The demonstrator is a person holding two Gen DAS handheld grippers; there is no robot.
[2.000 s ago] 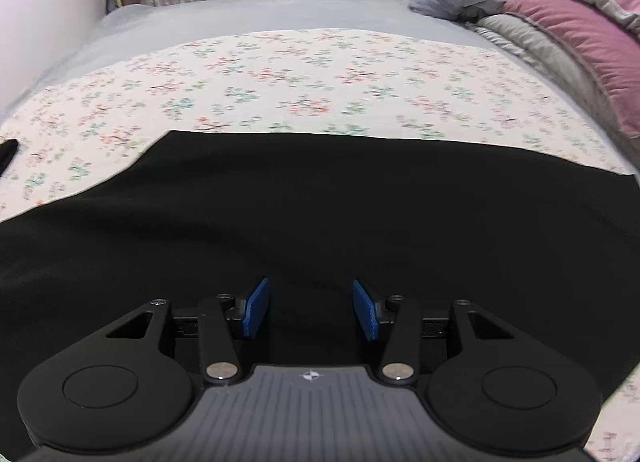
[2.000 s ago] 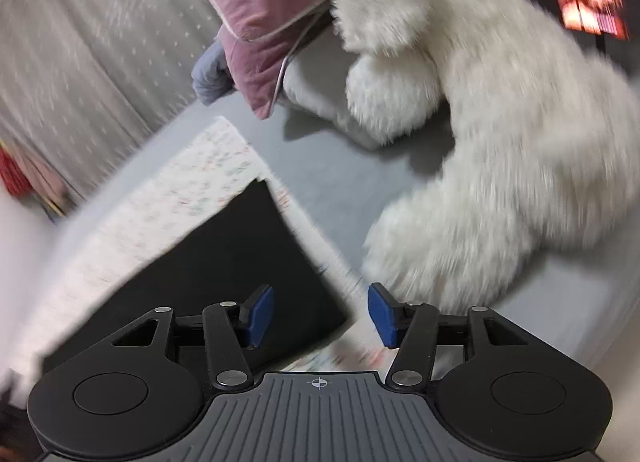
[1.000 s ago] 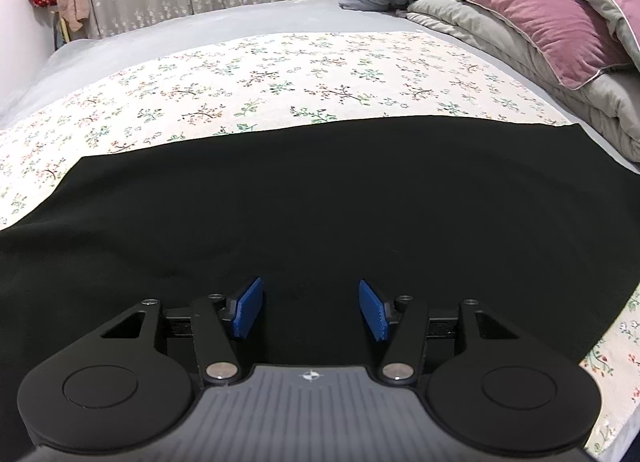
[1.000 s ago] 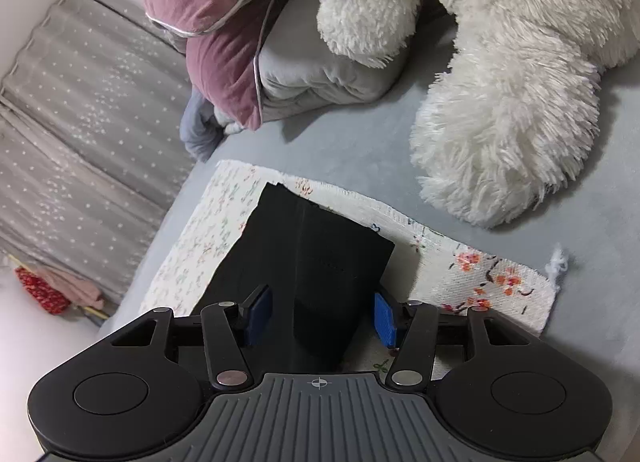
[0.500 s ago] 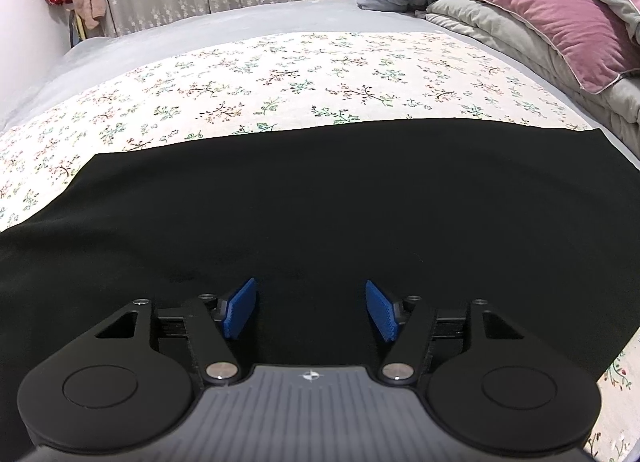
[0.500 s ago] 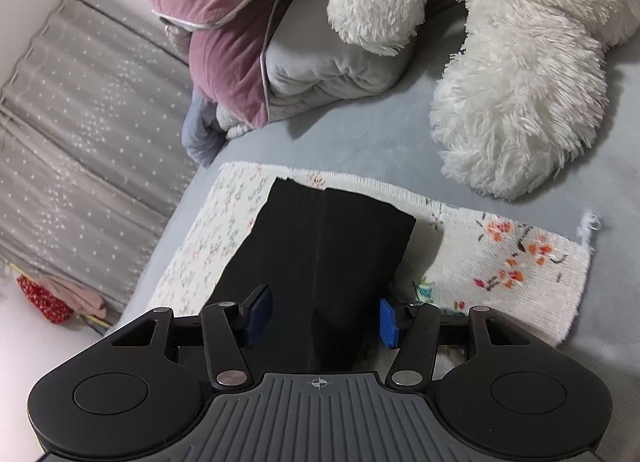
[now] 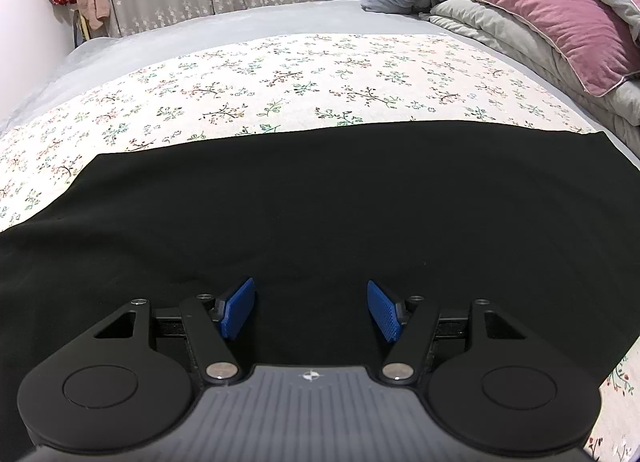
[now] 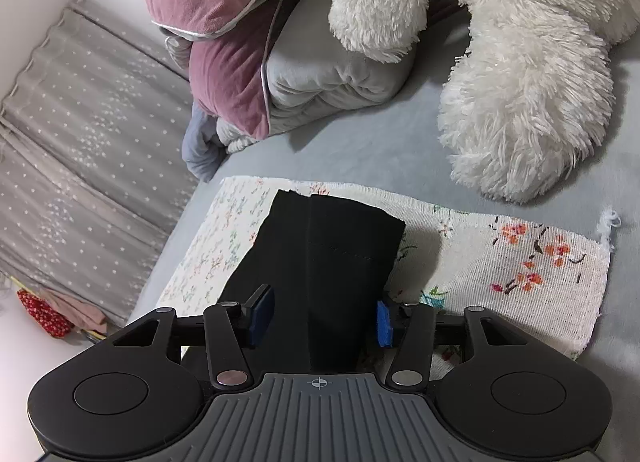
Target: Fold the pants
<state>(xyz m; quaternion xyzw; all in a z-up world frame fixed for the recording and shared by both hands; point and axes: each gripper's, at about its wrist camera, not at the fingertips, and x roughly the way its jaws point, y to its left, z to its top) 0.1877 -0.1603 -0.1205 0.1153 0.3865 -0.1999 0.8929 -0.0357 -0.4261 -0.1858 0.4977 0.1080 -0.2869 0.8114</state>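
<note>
The pants (image 7: pixel 320 213) are plain black, of a soft matte cloth. They lie flat on a flowered cloth (image 7: pixel 280 85) spread over a grey bed (image 7: pixel 248 21), and stretch across the whole width of the left wrist view with a straight far edge and a few shallow wrinkles near the front. In the right wrist view their end (image 8: pixel 320 246) shows as a narrow band with a lengthwise crease, a faint row of stitching and a squared-off edge.
</note>
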